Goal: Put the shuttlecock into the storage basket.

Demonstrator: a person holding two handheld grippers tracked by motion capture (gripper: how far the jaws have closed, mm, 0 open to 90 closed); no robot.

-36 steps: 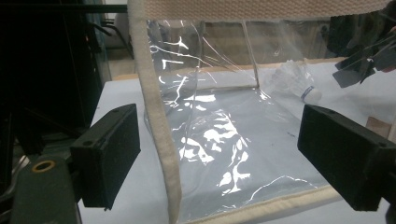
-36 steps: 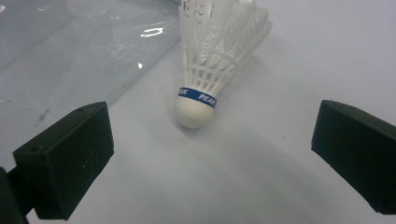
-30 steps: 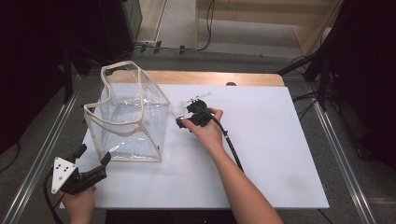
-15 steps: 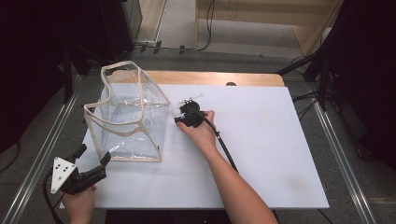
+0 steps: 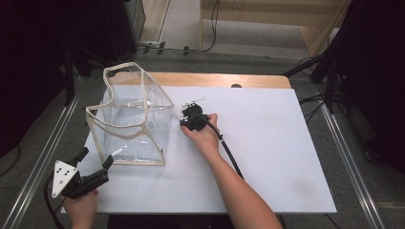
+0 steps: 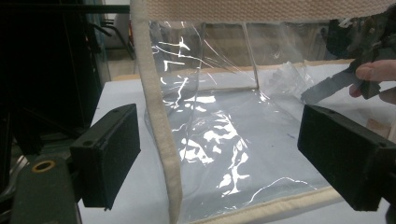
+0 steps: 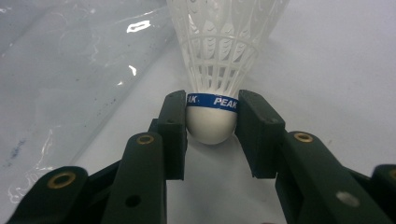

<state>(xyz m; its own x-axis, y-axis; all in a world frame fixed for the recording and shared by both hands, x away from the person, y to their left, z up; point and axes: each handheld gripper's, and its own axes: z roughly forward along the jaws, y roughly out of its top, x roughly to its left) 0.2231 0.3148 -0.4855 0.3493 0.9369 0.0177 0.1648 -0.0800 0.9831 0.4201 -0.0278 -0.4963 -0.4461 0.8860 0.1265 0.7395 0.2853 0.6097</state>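
Beside the clear bag [image 5: 131, 119], the right gripper [image 7: 212, 123] is clamping a shuttlecock [image 7: 219, 56] (probably for bagging); lifting comes next, left gripper [image 5: 93, 162] waiting gaping.

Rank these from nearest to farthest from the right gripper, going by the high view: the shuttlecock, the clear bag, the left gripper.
1. Shuttlecock: between the jaws of the right gripper, its white cork base gripped.
2. Clear bag: just to the gripper's left, standing open on the white table.
3. Left gripper: off the table's near left corner, past the bag.
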